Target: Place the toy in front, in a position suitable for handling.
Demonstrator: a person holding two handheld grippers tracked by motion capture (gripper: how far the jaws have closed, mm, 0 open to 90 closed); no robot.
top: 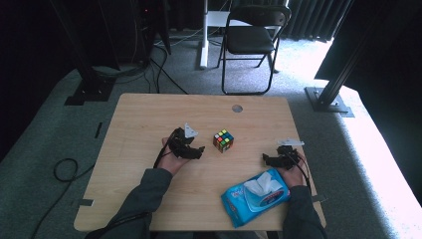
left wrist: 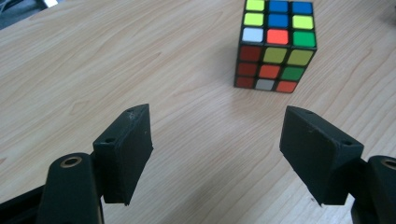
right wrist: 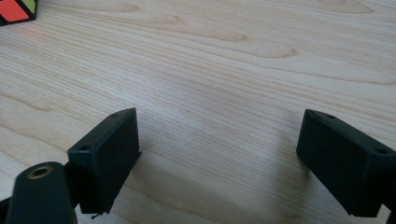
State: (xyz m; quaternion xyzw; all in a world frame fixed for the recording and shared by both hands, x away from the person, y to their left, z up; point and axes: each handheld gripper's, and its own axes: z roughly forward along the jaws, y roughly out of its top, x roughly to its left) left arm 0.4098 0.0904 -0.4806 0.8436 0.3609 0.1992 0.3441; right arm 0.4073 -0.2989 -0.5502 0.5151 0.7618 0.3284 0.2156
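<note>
A scrambled colour cube [top: 223, 141] rests on the wooden table [top: 149, 114] near its middle. My left gripper [top: 199, 149] lies just left of it, open, jaws pointing at the cube. In the left gripper view the cube [left wrist: 275, 44] stands ahead and right of the gap of the left gripper [left wrist: 217, 149], apart from both jaws. My right gripper [top: 266, 159] rests open at the right, pointing left over bare wood. In the right gripper view the right gripper [right wrist: 219, 158] holds nothing, and a corner of the cube [right wrist: 16, 10] shows at the top left.
A blue pack of wet wipes [top: 255, 196] with a white tissue sticking out lies by the near edge, against the right hand. A round hole [top: 237, 108] sits near the table's far edge. A folding chair [top: 250, 40] stands on the carpet beyond.
</note>
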